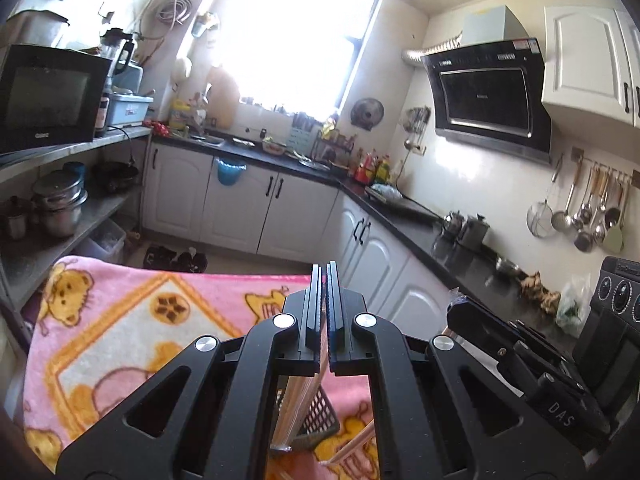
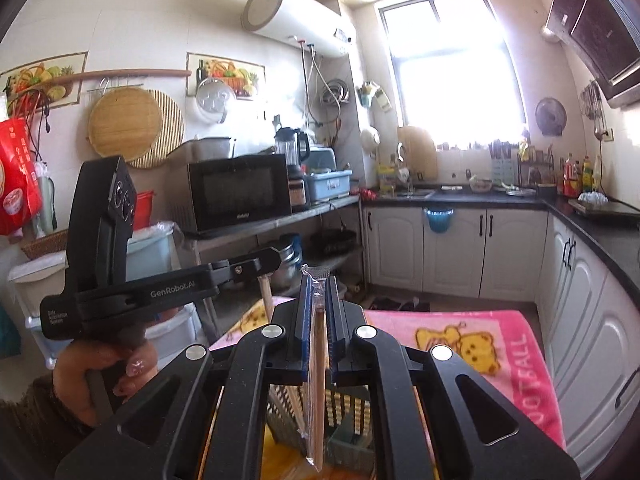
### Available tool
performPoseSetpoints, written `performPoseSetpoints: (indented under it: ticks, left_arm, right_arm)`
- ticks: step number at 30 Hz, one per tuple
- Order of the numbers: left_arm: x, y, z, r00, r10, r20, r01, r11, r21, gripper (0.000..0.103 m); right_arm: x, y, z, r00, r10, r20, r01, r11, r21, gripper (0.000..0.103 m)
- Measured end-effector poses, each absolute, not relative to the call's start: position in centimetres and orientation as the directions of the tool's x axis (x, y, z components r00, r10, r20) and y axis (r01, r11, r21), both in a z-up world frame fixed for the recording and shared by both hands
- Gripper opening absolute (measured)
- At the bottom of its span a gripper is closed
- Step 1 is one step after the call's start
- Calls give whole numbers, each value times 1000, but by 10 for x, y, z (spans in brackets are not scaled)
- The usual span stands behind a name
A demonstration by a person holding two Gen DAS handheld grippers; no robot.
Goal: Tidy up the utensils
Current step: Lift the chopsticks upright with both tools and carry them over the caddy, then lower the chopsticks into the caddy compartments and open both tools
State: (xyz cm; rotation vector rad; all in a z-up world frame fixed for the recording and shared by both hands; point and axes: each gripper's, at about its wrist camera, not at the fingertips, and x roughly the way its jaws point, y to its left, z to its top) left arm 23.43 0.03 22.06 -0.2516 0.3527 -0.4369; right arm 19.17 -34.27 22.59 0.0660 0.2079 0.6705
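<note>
Gripping one light, stiff, plastic-sleeved chopstick pair (image 2: pixel 318 380) in my closed right hand-held gripper (image 2: pixel 319 300), I keep hold mid-length, left hand-held gripper (image 1: pixel 324 288) clamping another stick.

Both views are wrist fisheyes, each looking forward along its own tool's fingers, tilted slightly down. Left wrist view sits close above the pink blanket (image 1: pixel 132 320) on the bench, facing the window (image 1: pixel 296 32) and right-hand counter. Right wrist view faces the window (image 2: pixel 448 68) and microwave (image 2: pixel 240 192). Shared: window, sink-side cabinets, blanket, microwave.
</note>
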Motion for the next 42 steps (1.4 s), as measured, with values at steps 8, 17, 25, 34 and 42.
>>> performPoseSetpoints:
  ticks: [8,17,25,34,42]
  left_arm:
    - [245,10,229,876,-420,-236,335,883,-328,0]
    - [258,11,217,882,-421,-211,333,874,-353,0]
    - [265,3,197,876,-427,-223,338,874,-349,1]
    - [266,-5,173,873,-428,-234,341,879,-335,1]
    - [266,-13,150,869,-424,-255,337,885,-320,1]
  right_arm:
    - [207,-345,247,790,603,-112,-590,797,129,7]
    - [223,-352,243,812,577,-85,-564,814,137,7]
    - [237,-349,220,824,556,-107,-543,830,127,7]
    - [250,-341,193,828,542,-141,-531,840,108,7]
    - [251,-334,168,838,525,-152,-520,851,75,7]
